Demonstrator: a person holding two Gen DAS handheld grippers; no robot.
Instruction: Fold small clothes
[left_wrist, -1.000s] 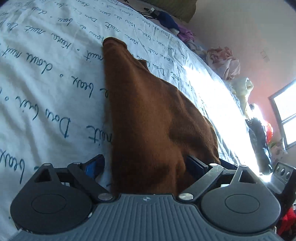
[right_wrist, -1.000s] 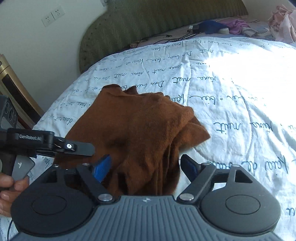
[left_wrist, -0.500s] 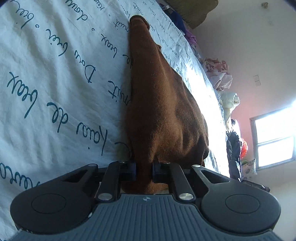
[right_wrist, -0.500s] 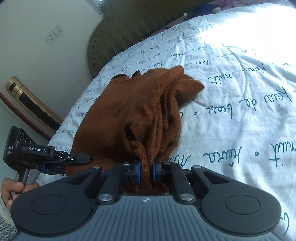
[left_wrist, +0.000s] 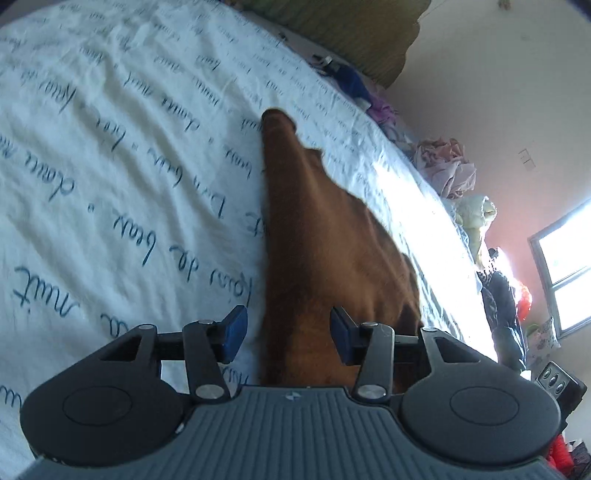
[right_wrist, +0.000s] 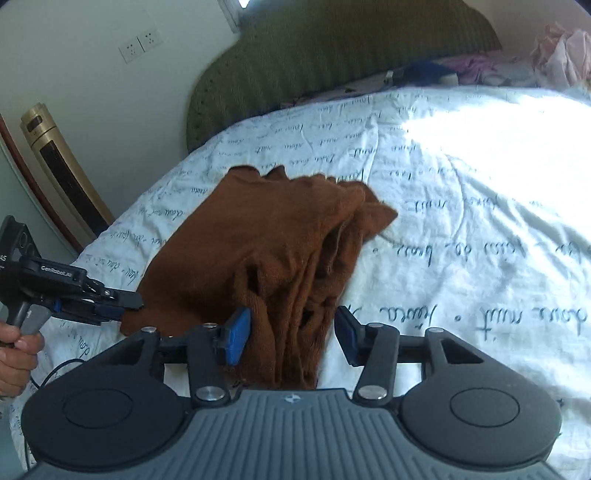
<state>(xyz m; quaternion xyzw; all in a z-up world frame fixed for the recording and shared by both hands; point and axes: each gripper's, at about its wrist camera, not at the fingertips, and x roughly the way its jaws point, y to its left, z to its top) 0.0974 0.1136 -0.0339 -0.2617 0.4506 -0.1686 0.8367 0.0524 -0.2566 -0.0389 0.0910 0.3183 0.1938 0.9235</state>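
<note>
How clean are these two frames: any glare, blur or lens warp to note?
Left wrist view: sunlight burns out a strip of the white bedspread beside the brown garment, the printed script is motion-smeared, and the bed bows with fisheye curve. Right wrist view: the bedspread's far right is washed out; the garment is fairly sharp.

"GenRobot.AI" on left gripper (right_wrist: 122, 308)

Both wrist cams sit low and close, angled down along the fingers, sharing the brown garment (left_wrist: 325, 251) on the bed (left_wrist: 122, 177).
</note>
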